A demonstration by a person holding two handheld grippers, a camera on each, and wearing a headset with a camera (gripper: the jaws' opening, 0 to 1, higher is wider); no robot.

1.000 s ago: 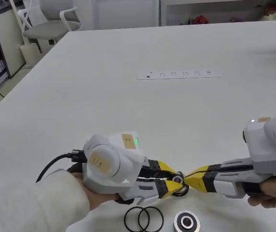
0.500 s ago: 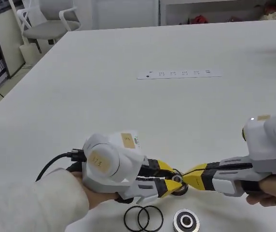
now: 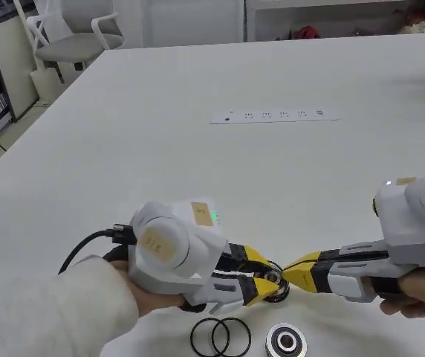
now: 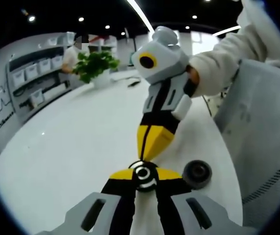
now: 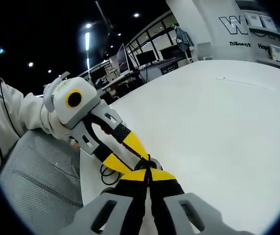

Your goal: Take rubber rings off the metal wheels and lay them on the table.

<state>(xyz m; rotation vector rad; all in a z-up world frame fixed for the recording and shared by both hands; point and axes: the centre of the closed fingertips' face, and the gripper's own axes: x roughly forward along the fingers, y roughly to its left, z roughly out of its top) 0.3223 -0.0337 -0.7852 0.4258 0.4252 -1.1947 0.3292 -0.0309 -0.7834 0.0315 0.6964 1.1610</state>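
My left gripper (image 3: 264, 280) is shut on a small metal wheel (image 3: 274, 281) just above the white table (image 3: 198, 163), near its front edge. In the left gripper view the wheel (image 4: 143, 174) sits between my yellow fingertips (image 4: 122, 175). My right gripper (image 3: 288, 274) meets it tip to tip from the right, jaws closed on the wheel's black rubber ring (image 5: 152, 159). In the left gripper view the right gripper (image 4: 152, 152) comes down from above. Two loose rubber rings (image 3: 221, 336) lie overlapped on the table in front. A second wheel (image 3: 286, 341) lies beside them.
A white power strip (image 3: 276, 115) lies across the middle of the table. A black cable (image 3: 86, 249) trails left from the left gripper. An office chair (image 3: 75, 37) stands beyond the far left corner. A potted plant (image 4: 97, 66) sits on the far end.
The left gripper's body has shifted a little to the right and rolled slightly. The right gripper has barely moved, and the wheel stays between the two tips.
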